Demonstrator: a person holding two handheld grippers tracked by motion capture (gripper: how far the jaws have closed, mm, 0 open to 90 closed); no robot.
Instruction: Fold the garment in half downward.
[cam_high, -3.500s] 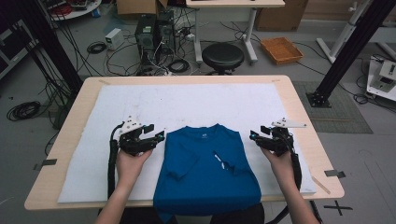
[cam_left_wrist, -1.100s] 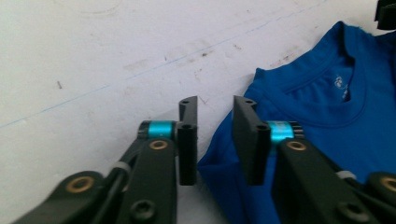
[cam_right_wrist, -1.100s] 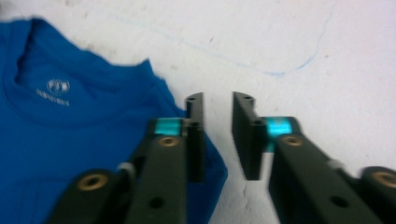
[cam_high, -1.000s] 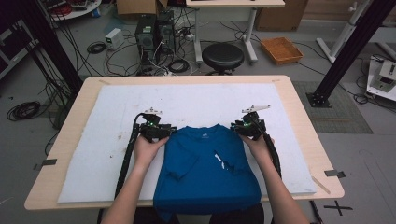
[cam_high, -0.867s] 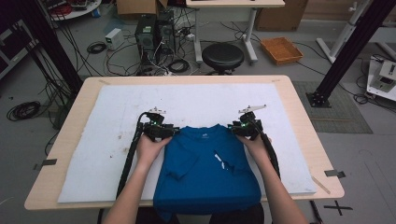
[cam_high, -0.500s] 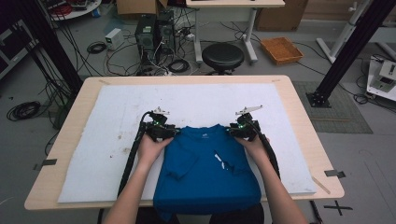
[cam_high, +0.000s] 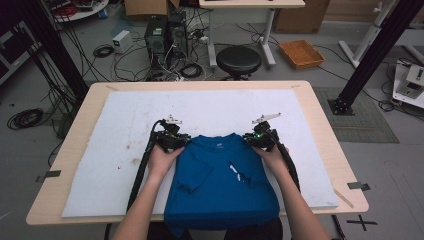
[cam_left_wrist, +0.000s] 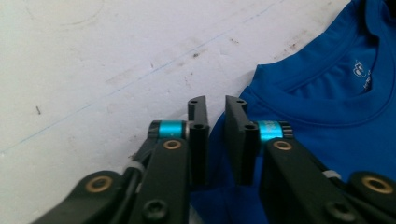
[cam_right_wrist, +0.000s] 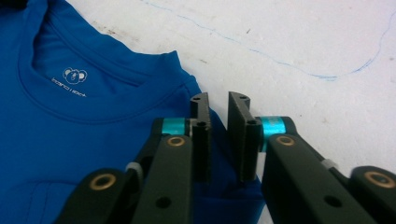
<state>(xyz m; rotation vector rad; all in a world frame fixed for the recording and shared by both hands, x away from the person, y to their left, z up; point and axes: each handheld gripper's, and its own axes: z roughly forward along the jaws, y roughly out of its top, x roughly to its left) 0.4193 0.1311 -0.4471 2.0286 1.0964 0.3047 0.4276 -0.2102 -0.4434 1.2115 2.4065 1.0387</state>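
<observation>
Blue shirt (cam_high: 222, 185) flat on white mat (cam_high: 100, 150), near edge of tabletop (cam_high: 325, 130). My L claw (cam_left_wrist: 212, 116) & R claw (cam_right_wrist: 217, 112) at shoulder corners, both slightly parted, nothing pinched yet.

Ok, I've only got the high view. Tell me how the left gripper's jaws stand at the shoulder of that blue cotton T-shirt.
Observer: The left gripper has its jaws a narrow gap apart, astride the blue cotton T-shirt's shoulder edge. I cannot tell whether they pinch it.
Operator: Now the right one.
Observer: The right gripper stands the same way: a narrow gap between the jaws, with blue cloth showing in it at the other shoulder.
Operator: Give me a landmark near it.
Observer: A thin blue pen line runs across the white table cover just beyond the right jaws.
</observation>
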